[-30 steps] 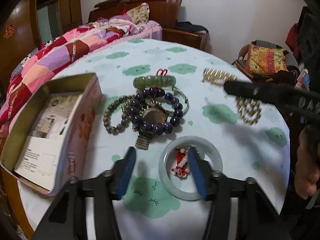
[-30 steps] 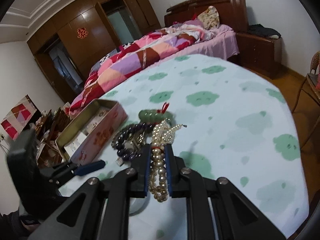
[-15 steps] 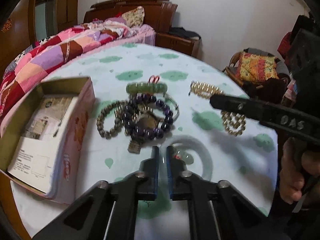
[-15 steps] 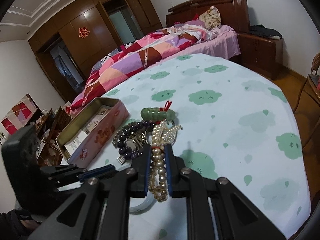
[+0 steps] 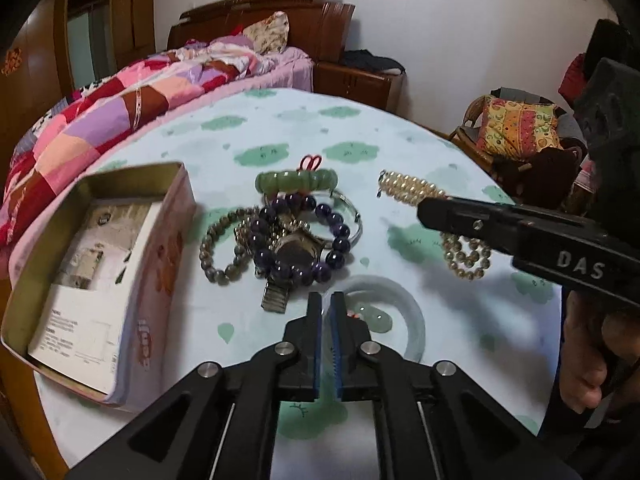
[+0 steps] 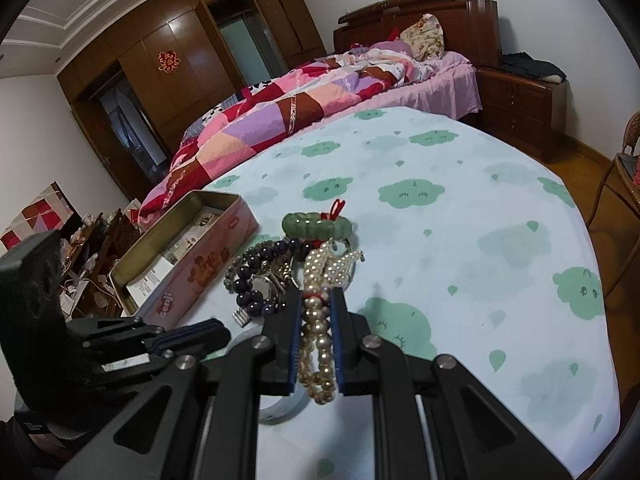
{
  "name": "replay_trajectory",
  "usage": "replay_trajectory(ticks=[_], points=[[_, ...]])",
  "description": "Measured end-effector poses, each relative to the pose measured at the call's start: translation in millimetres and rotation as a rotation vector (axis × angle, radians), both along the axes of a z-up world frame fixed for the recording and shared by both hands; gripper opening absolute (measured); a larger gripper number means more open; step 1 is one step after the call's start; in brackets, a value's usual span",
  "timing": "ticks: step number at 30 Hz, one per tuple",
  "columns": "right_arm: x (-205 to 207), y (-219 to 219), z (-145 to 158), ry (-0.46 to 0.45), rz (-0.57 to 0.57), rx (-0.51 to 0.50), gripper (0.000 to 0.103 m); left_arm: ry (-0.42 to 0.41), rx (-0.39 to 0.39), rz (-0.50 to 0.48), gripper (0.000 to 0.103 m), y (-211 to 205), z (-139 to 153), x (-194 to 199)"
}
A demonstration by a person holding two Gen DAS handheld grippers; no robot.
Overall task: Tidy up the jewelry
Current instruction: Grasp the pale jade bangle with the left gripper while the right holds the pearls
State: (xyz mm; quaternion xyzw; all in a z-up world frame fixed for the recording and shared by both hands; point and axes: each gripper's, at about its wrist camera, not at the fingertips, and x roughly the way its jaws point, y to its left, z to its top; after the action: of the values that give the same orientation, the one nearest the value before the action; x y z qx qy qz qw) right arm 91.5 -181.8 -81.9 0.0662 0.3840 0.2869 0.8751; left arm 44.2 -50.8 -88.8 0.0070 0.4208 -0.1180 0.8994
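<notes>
My left gripper (image 5: 326,306) is shut, its tips at the left rim of a pale jade bangle (image 5: 412,312) lying on the cloud-print tablecloth. A small red charm (image 5: 352,314) shows just right of the tips. Whether anything is pinched I cannot tell. My right gripper (image 6: 316,300) is shut on a pearl bead strand (image 6: 320,344) and holds it above the table; in the left wrist view the pearl strand (image 5: 408,190) hangs from the right gripper (image 5: 426,208). Beyond lie a green jade bracelet (image 5: 298,180), a purple bead bracelet (image 5: 338,232), a watch (image 5: 296,252) and a grey-brown bead bracelet (image 5: 216,248).
An open pink tin (image 5: 172,240) with papers inside stands at the table's left. A bed with a patchwork quilt (image 6: 288,108) lies behind the table, a nightstand (image 6: 516,100) beside it. A chair with a yellow cushion (image 5: 516,132) stands at the right. A person's hand (image 5: 580,364) holds the right gripper.
The left gripper's jaws, open a second ago around the bangle's left rim and the red charm, have closed. The right gripper keeps the pearl strand and has not moved.
</notes>
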Motion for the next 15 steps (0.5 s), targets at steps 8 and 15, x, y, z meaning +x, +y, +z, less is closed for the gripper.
replay_trajectory(ticks=[8, 15], points=[[0.0, 1.6, -2.8, 0.006, 0.005, -0.002, 0.016, 0.036, 0.005, 0.001, 0.009, 0.4, -9.7, 2.7], [-1.4, 4.4, -5.5, 0.010, 0.010, -0.006, 0.016, 0.040, -0.011, 0.002, 0.039, 1.9, -13.2, 3.1]])
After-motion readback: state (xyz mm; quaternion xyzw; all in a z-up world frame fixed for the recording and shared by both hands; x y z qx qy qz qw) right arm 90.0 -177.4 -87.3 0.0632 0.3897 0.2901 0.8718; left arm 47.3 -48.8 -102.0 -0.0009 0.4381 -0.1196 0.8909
